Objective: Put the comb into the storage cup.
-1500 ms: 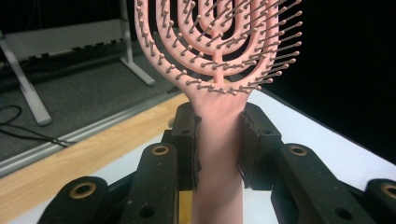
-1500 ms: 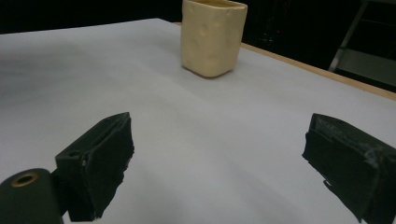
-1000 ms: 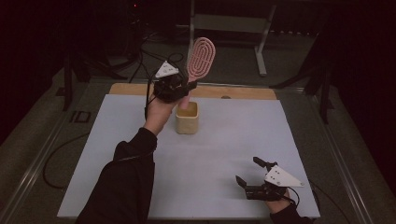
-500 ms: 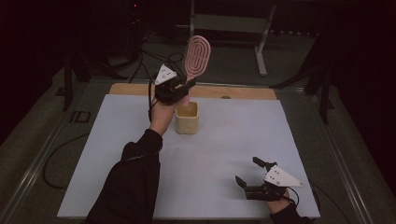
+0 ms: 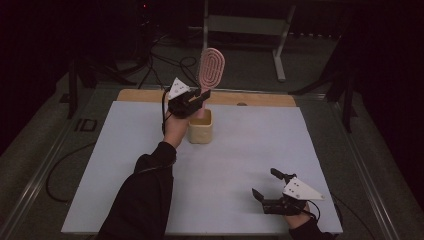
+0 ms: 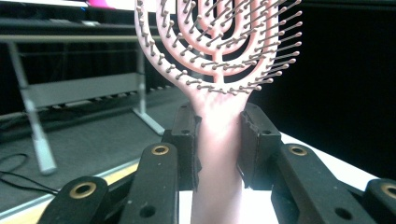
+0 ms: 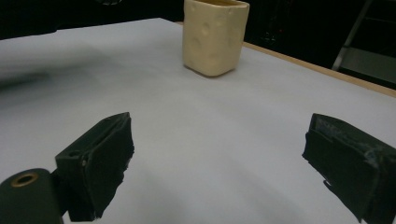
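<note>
Looking from the high view: left gripper (image 5: 192,101) pinches a pink hairbrush (image 5: 211,69) upright above the cream cup (image 5: 200,126) near the counter's (image 5: 125,165) far edge; open counter all round. Right gripper (image 5: 272,190) rests near the front edge, well apart.
Left gripper view: fingers (image 6: 187,140) clamp the brush handle.
Right gripper view: fingers (image 7: 105,158) spread, nothing between; cup ahead.

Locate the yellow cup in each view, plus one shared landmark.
High view: yellow cup upper centre, right of the left tongs.
Left gripper view: not in it.
Right gripper view: top centre, beyond the open jaws.
Shared landmark: the table's wooden far edge.
</note>
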